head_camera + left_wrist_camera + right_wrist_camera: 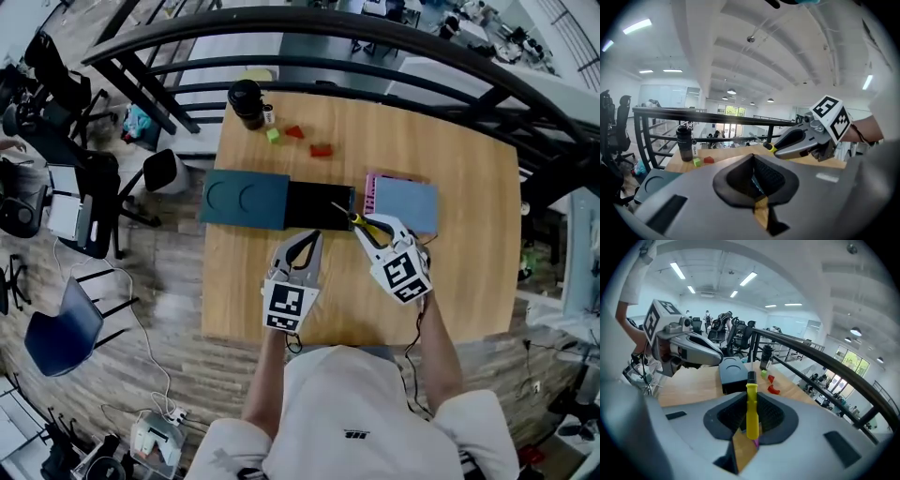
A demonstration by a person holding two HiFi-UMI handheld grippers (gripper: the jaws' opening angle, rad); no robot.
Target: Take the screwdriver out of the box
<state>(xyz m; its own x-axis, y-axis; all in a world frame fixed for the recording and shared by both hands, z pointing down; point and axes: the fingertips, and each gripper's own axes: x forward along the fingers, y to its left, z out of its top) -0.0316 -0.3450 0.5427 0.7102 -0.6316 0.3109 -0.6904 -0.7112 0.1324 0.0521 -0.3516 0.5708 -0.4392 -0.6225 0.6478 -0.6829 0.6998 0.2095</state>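
My right gripper (364, 226) (751, 398) is shut on the yellow handle of the screwdriver (357, 219) (752, 414), lifted above the table. The black neck and metal shaft stick out past the jaws toward the open black box (319, 206) (733, 374). The box's dark teal lid (246, 199) lies just left of it. My left gripper (313, 237) (753, 159) hovers in front of the box with its jaws together and nothing between them. In the left gripper view the right gripper (797, 140) shows with the yellow handle end (769, 147). The right gripper view shows the left gripper (693, 350).
On the wooden table (469, 281) stand a black bottle (247, 101), a green block (273, 135) and two red blocks (294, 132) at the back. A pink and blue pad (403, 202) lies right of the box. A dark railing (375, 37) runs behind; chairs (56, 319) stand left.
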